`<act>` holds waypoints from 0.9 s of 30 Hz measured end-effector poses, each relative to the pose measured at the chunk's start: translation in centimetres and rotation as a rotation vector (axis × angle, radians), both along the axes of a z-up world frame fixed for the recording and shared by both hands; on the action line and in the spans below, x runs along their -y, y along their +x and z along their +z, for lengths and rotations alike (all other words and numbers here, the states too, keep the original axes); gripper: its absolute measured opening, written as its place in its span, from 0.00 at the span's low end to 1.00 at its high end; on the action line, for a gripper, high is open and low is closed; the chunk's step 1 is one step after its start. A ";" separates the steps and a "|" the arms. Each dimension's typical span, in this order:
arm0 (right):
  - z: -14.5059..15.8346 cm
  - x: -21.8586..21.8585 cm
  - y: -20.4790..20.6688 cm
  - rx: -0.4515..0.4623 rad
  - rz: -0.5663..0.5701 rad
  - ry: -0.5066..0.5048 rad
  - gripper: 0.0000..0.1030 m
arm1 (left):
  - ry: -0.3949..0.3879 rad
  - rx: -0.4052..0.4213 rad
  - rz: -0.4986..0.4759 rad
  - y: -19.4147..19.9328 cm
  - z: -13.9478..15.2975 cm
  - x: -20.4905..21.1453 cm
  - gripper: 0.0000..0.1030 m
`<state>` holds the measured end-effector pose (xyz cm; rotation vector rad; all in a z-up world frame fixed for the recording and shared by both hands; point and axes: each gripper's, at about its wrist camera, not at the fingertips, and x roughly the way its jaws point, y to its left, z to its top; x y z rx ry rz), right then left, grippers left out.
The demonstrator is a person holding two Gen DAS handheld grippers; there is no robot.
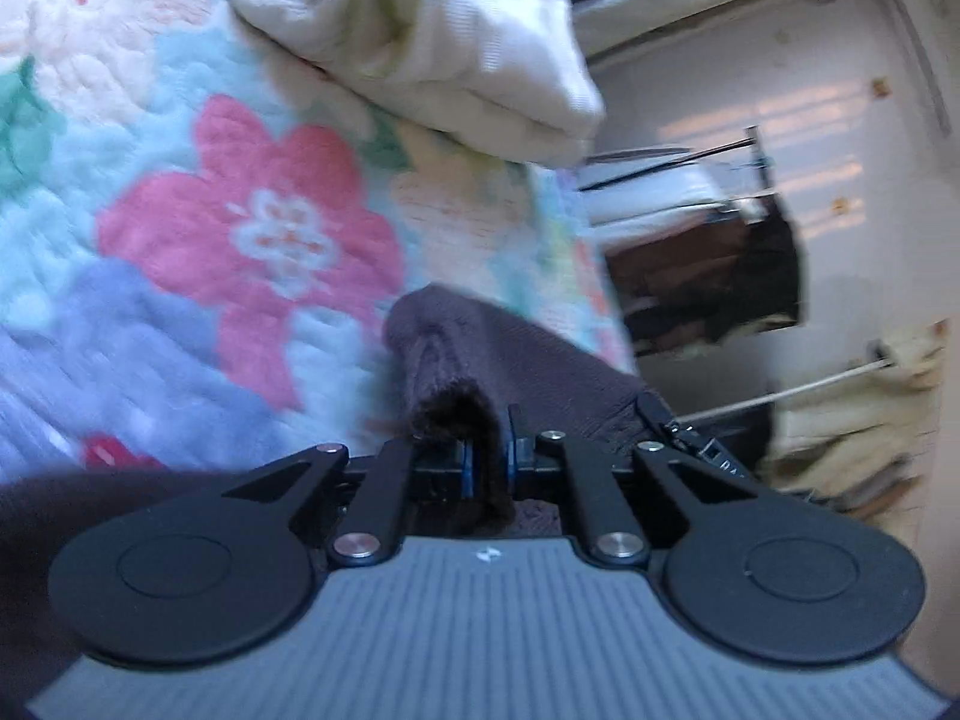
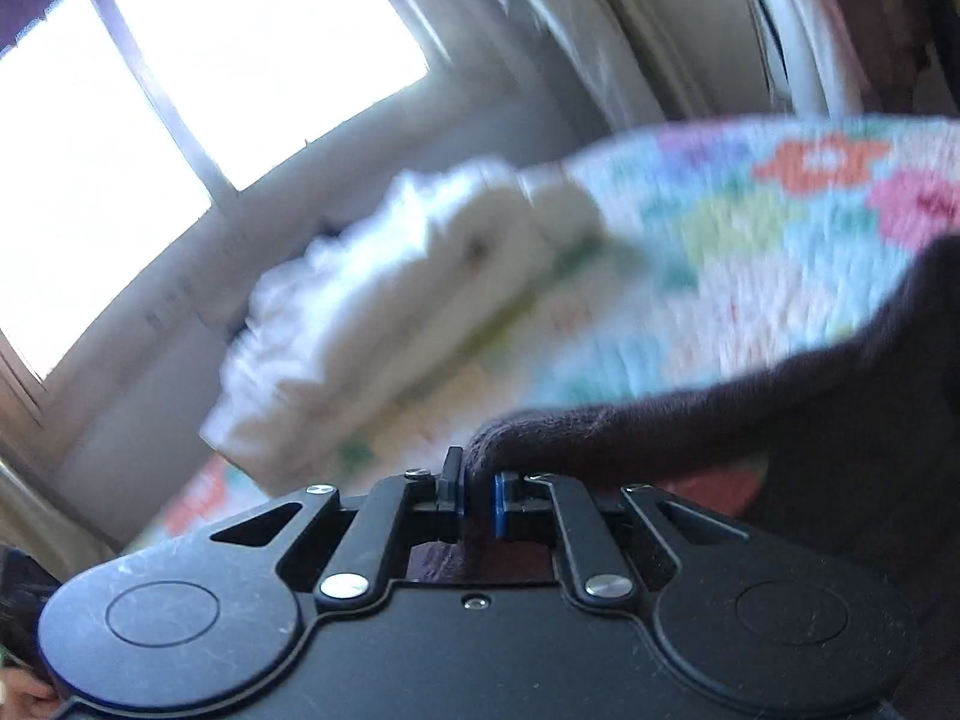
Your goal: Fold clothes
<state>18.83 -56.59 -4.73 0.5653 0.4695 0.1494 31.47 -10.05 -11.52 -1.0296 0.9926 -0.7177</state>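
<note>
1. Garment: dark brown, ribbed knit, raised above the quilted floral bedspread.
2. Left tongs: pinching a fuzzy folded edge of it.
3. Right tongs: clamped on another bunched edge.
4. White padded bedding: folded, soft, lying on the bedspread.

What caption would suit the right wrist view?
Right tool shut on a dark garment above the floral quilt.
</note>
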 end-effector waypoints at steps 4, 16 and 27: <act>3.5 1.8 -3.9 0.096 -0.015 0.051 0.11 | -0.247 -0.121 -0.091 -1.8 1.1 1.0 0.08; 2.6 0.7 9.3 -0.308 0.051 -0.090 0.17 | -0.435 -0.517 0.004 -6.0 -2.7 2.0 0.08; -0.3 0.3 7.3 -0.228 -0.031 0.055 0.44 | -0.669 -0.590 0.484 -5.4 -8.9 -5.2 0.10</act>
